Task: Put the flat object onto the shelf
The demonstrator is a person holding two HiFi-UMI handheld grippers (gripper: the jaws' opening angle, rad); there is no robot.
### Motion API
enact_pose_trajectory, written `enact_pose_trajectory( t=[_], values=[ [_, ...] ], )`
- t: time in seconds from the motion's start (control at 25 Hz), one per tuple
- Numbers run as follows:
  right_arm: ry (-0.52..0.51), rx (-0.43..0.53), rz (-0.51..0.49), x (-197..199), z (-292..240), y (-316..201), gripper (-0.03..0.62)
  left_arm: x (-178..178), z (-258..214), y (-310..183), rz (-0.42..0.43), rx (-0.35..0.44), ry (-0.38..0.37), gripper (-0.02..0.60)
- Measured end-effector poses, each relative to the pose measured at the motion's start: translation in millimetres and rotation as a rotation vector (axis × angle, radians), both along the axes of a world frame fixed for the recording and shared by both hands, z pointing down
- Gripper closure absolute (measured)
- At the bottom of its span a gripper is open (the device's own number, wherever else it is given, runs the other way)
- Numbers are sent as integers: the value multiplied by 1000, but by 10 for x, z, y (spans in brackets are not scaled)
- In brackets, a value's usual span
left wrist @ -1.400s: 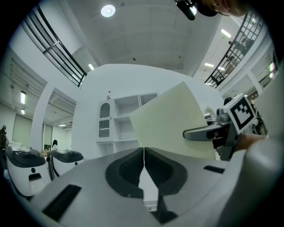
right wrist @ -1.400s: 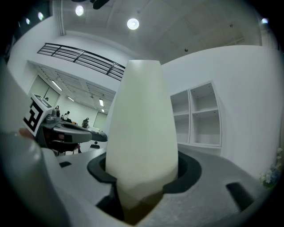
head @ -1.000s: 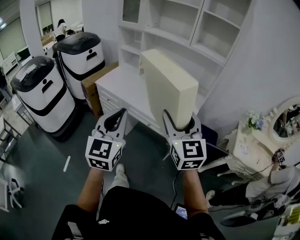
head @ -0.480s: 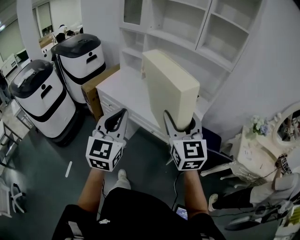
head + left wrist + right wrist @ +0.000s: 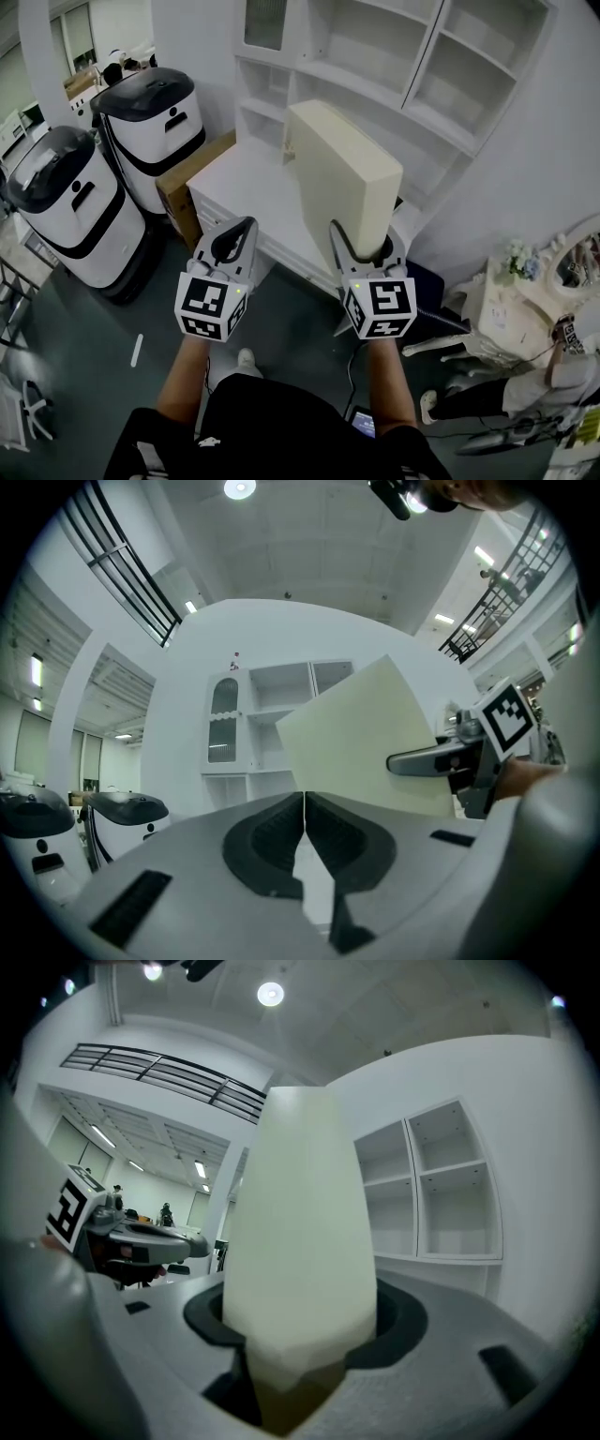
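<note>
Two claws: right claw (image 5: pixel 366 241) pinching the one cream flat board (image 5: pixel 342 178), upright in the air before the white shelf (image 5: pixel 375 58), bottom edge hidden; left claw (image 5: pixel 234 240) closed tight, empty; two round machines (image 5: pixel 150 112), one cut off at the edge

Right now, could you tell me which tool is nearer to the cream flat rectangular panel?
Right. The right tool grips the lower end of the cream flat rectangular panel; the left tool, shut and empty, is apart from it on its left.
</note>
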State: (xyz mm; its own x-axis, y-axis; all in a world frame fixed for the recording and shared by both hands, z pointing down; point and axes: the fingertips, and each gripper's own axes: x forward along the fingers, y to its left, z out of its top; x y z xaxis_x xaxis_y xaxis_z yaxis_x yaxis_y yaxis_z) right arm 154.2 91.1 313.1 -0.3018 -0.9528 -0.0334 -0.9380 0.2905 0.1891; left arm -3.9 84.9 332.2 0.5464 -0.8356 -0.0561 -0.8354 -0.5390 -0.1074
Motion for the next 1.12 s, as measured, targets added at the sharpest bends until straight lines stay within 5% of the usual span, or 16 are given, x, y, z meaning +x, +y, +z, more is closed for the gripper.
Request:
enact_pose_trajectory(
  t=[0.36, 1.12],
  values=[
    [8, -12, 26, -258, -23, -412, 338, -274, -118, -485, 41, -14, 53, 574],
    [7, -45, 105, -730, 81, -1317, 336, -714, -16, -1404, 128, -26, 17, 574]
  ],
)
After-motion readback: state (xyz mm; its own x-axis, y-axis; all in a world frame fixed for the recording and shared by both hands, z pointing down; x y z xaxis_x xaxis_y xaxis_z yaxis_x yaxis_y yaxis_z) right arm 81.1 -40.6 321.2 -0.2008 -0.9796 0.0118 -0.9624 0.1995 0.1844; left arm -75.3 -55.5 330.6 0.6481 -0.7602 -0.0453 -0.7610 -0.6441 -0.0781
